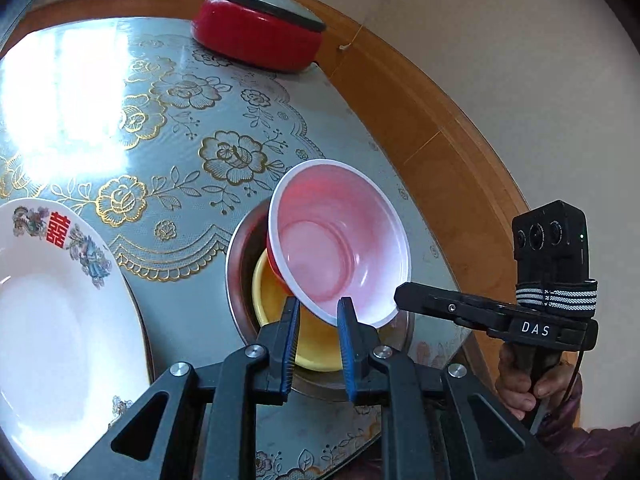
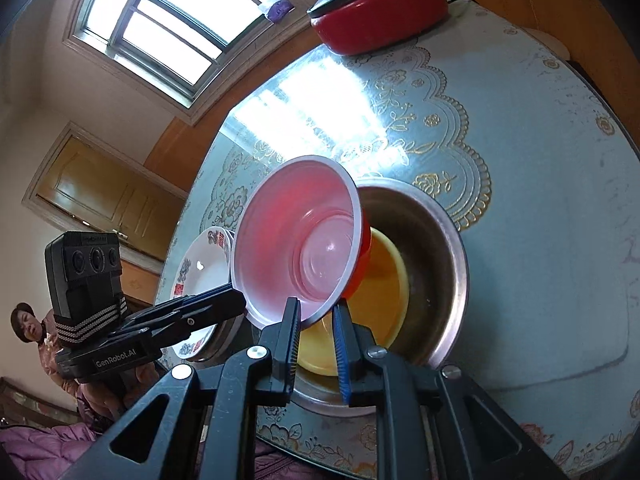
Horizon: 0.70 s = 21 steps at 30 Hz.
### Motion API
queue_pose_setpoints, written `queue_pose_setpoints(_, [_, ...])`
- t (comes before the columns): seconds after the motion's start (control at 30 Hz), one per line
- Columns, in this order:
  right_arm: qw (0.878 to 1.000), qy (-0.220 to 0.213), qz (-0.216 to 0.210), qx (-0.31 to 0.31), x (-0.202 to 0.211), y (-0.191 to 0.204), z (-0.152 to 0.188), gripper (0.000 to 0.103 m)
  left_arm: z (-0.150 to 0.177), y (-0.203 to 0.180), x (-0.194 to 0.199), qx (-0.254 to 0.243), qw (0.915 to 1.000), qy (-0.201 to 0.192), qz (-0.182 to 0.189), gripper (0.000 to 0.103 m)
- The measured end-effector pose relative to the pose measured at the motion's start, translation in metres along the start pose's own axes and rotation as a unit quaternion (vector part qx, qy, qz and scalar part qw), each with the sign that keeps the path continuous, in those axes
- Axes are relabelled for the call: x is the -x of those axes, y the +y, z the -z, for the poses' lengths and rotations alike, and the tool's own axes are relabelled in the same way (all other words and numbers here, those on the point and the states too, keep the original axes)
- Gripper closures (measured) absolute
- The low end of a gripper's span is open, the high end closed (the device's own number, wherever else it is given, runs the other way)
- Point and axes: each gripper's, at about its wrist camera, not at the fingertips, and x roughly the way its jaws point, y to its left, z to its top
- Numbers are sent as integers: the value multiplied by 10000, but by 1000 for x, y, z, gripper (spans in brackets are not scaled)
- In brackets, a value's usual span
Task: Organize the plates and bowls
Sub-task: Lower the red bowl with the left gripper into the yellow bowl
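Note:
A red bowl (image 1: 336, 236) with a white inside hangs tilted above a yellow bowl (image 1: 316, 344), which sits inside a steel basin (image 1: 236, 264). My left gripper (image 1: 318, 304) is shut on the red bowl's near rim. The right gripper (image 1: 400, 294) reaches in from the right and meets the rim's right side. In the right wrist view, my right gripper (image 2: 316, 306) is shut on the red bowl (image 2: 300, 240) at its lower rim. There the left gripper (image 2: 236, 300) touches the rim from the left, over the yellow bowl (image 2: 380, 280) and steel basin (image 2: 440, 248).
A white plate (image 1: 52, 320) printed with a red character lies left of the basin on the round table (image 1: 180, 120), which has a flowered cloth. A red electric pot (image 1: 256, 36) with a lid stands at the far edge. A person's hand (image 1: 516, 384) holds the right gripper's handle.

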Motion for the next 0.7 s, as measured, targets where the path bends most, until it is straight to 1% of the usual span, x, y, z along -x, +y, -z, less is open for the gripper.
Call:
queue_pose_setpoints(0.13, [9999, 101, 55, -125, -3, -7, 7, 86, 4, 5, -4, 71, 9999, 90, -39, 82])
queue_pose_setpoints(0.17, [9997, 163, 57, -170, -5, -10, 8, 84, 5, 7, -6, 104, 9999, 127, -55, 80])
queue_pose_setpoints(0.2, [9994, 236, 57, -250, -7, -13, 9, 81, 7, 8, -6, 140, 9997, 188, -89, 75])
queue_pose_setpoints(0.23, [9990, 283, 91, -321, -7, -17, 13, 78, 8, 9, -8, 183, 9994, 243, -141, 73])
queue_pose_setpoints(0.27, [9988, 311, 113, -356, -7, -19, 14, 78, 8, 11, -9, 210, 9994, 254, -110, 72])
queue_pose_setpoints(0.7, [9986, 210, 97, -473, -7, -30, 16, 78, 10, 13, -7, 190, 9996, 133, -137, 72])
